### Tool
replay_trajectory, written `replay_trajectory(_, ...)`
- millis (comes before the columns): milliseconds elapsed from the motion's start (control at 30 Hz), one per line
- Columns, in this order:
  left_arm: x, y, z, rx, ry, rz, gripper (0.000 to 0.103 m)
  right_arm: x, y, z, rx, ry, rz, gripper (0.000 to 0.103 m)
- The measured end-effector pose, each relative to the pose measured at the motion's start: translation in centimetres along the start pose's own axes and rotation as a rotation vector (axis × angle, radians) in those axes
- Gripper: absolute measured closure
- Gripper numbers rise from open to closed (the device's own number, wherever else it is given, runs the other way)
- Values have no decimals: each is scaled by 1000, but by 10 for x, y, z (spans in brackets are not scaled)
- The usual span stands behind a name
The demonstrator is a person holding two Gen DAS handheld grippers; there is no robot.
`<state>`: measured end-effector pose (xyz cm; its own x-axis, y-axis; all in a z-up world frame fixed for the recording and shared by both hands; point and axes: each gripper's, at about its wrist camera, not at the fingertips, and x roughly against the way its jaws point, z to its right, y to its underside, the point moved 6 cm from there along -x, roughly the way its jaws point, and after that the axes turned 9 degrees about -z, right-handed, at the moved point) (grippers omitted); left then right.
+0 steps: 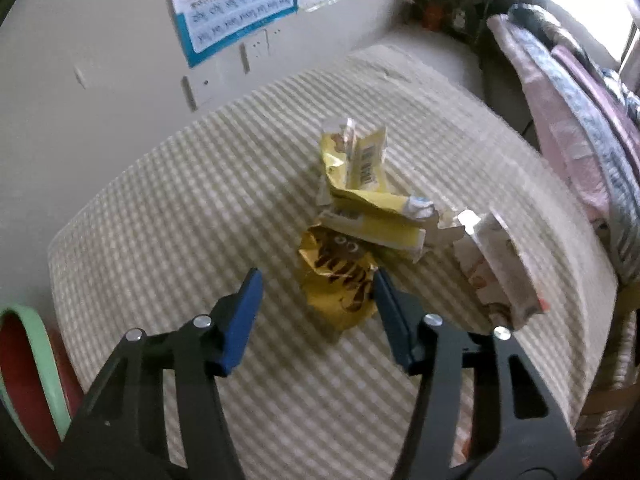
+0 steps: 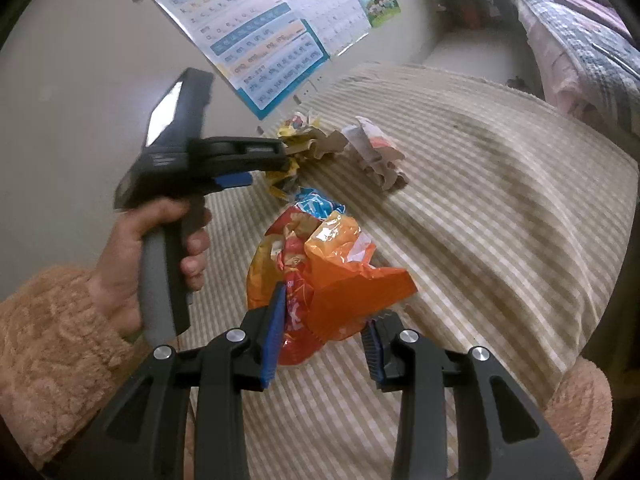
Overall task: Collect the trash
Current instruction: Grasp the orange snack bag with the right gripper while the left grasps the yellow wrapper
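Observation:
A gold snack wrapper [image 1: 340,276] with dark print lies on the striped bed cover [image 1: 180,200]. It sits between the blue pads of my left gripper [image 1: 316,278]. The right pad touches it and the left pad stands clear, so the gripper is open. Behind it lie a crumpled yellow wrapper [image 1: 360,168] and a white torn wrapper [image 1: 496,264]. My right gripper [image 2: 328,308] is shut on an orange snack bag [image 2: 320,264], held above the cover. In the right wrist view the left gripper [image 2: 280,160], held by a hand [image 2: 132,248], reaches the trash pile [image 2: 308,140].
A green-rimmed red basin [image 1: 24,360] sits off the bed's left edge. Posters [image 2: 256,48] hang on the wall behind the bed. Folded bedding [image 2: 580,40] is stacked at the far right. The cover's right part [image 2: 500,200] is bare.

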<state>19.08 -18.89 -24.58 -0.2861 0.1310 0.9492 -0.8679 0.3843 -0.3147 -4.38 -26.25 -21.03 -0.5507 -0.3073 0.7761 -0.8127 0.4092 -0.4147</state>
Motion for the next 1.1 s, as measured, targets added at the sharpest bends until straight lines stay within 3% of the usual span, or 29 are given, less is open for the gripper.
replay_trajectory(67,-8,-1,3,-9,-2,-17,52,-3,0,0,-1,-7,-8,69)
replay_trajectory(167,-12,3,4,-6,8,-37,67,-5,-3,3,-7,-16,-16,68)
replay_trajectory(367,1,24,-8,0,-6,-13,66,-11,-6,7,-29,-33,-38,66)
replay_trajectory(433,7,30,-16,6,-19,8,45,-13,-7,8,-35,-32,-43,66)
replay_trajectory(467,12,33,-21,22,-17,27,40,-14,-7,7,-35,-32,-44,65)
replay_trajectory(600,27,37,-39,119,5,96,27,-12,-7,7,-31,-31,-39,59)
replay_trajectory(733,32,30,-42,116,-58,154,15,-13,-8,5,-29,-29,-41,56)
replay_trajectory(800,30,28,-39,79,-91,141,15,-12,-8,5,-29,-29,-40,55)
replay_trajectory(967,26,32,-41,92,-63,117,16,-13,-8,6,-31,-32,-43,54)
replay_trajectory(1100,12,36,-46,128,-2,29,45,-13,-8,6,-33,-33,-44,54)
